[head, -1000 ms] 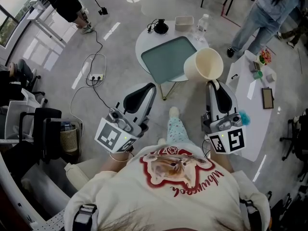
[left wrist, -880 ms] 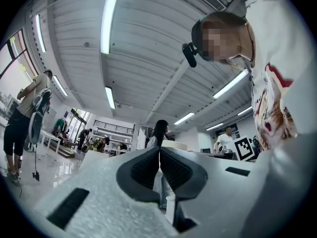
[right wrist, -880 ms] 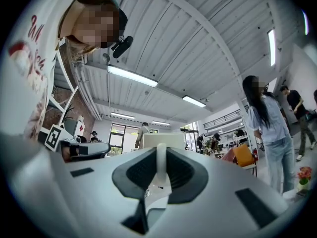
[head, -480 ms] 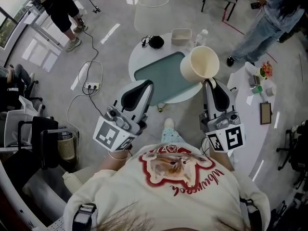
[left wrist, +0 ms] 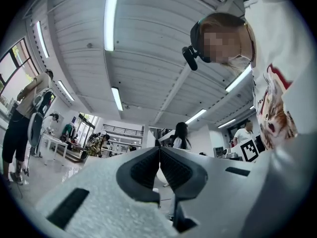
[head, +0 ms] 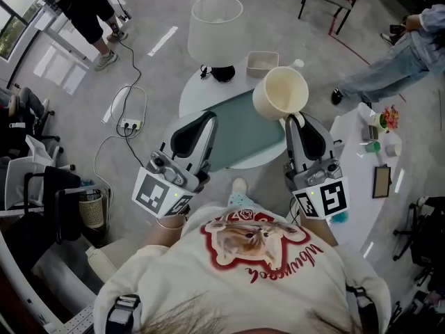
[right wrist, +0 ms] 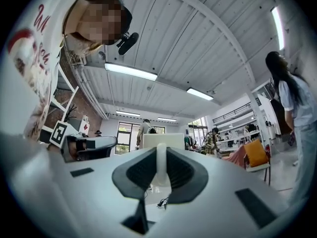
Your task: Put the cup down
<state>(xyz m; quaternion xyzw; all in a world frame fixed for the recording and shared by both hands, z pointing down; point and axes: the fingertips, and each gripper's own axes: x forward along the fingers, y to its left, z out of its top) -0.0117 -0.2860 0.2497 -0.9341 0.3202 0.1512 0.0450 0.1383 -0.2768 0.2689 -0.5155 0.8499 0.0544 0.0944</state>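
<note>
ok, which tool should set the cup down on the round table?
Right. The right tool is shut on the cream plastic cup and holds it above the round white table. The left tool is shut on nothing, so a handover would likely only add a step.

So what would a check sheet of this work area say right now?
Surface: round white table with a green tray on it.
Job's things: cup, held in the air, not yet set down.
Clutter: lamp and small box on the table's far side.
Grippers: left gripper shut, empty; right gripper shut on the cup.
Cables: cord on the floor, running to a power strip.
Surroundings: person far left, another at right; second table with small things; bin.
</note>
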